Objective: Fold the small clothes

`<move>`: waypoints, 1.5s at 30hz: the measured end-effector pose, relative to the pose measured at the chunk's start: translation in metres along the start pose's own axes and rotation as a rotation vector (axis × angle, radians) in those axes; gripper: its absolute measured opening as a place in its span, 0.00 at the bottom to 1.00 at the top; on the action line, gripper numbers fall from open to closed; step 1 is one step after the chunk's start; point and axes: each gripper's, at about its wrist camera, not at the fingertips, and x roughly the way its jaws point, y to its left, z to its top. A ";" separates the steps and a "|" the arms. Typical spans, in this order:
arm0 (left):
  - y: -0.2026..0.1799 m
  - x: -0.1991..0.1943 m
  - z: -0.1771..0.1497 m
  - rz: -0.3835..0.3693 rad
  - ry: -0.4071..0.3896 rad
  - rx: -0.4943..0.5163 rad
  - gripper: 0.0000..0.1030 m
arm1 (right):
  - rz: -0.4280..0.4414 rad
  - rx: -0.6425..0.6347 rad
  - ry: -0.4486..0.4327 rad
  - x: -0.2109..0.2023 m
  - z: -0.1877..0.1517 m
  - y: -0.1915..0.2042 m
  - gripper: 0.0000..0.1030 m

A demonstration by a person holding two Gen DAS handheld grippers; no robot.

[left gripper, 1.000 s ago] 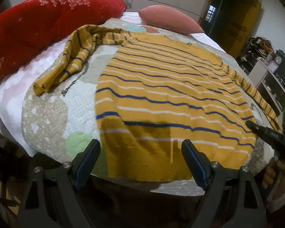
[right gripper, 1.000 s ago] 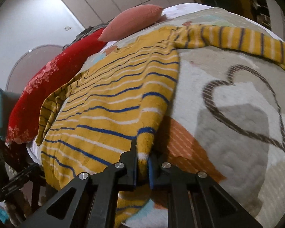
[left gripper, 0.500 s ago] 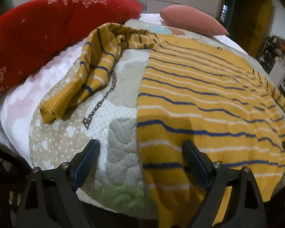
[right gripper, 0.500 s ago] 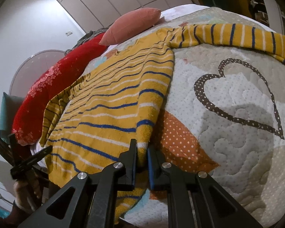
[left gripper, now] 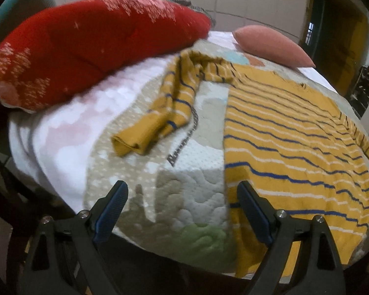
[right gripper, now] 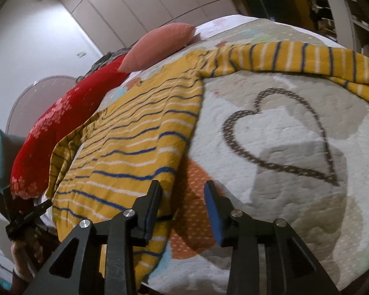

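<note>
Since the earlier frames, the right gripper [right gripper: 183,200] has let go of the sweater's hem: its fingers [right gripper: 153,202], clamped on the yellow edge a second ago, have just been opening and now stand apart, with only the orange patch of the quilt showing in the gap. The left wrist view has swung leftward, so the sweater body now fills the right half of the frame instead of the centre.

Bed [left gripper: 61,142]: covered by a patchwork quilt [left gripper: 189,191] with dotted beige, white and green patches in the left wrist view and a dark dotted heart outline [right gripper: 280,135] in the right wrist view.

Red cushion [left gripper: 86,44]: large, with pale floral print, at the upper left of the left wrist frame. A pink pillow [left gripper: 270,44] lies at the upper right, beyond the sweater.

Sweater [left gripper: 295,147]: mustard yellow with blue and white stripes, spread flat on the quilt. One sleeve [left gripper: 164,113] lies bent and rumpled at centre of the left wrist frame; the other sleeve [right gripper: 307,59] stretches across the upper right of the right wrist frame.

Left gripper [left gripper: 182,211]: fingers [left gripper: 113,209] spread wide, nothing between them but quilt; the right-hand finger overlaps the sweater's left edge in the picture, and contact cannot be told. The same gripper and the hand [right gripper: 24,248] holding it appear at the lower left of the right wrist frame.
</note>
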 end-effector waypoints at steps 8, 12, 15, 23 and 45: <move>-0.018 -0.025 0.002 -0.068 -0.032 0.032 0.87 | -0.026 0.060 -0.041 -0.011 0.005 -0.019 0.40; -0.038 -0.028 0.000 -0.091 -0.037 0.082 0.87 | -0.026 0.072 -0.045 -0.011 0.005 -0.023 0.41; -0.049 -0.028 -0.003 -0.104 -0.031 0.109 0.87 | -0.024 0.075 -0.046 -0.011 0.004 -0.025 0.41; -0.061 -0.027 -0.010 -0.150 -0.009 0.124 0.87 | -0.020 0.081 -0.050 -0.011 0.004 -0.028 0.42; -0.088 0.000 -0.021 -0.222 0.083 0.159 0.87 | -0.092 0.529 -0.337 -0.045 0.078 -0.160 0.64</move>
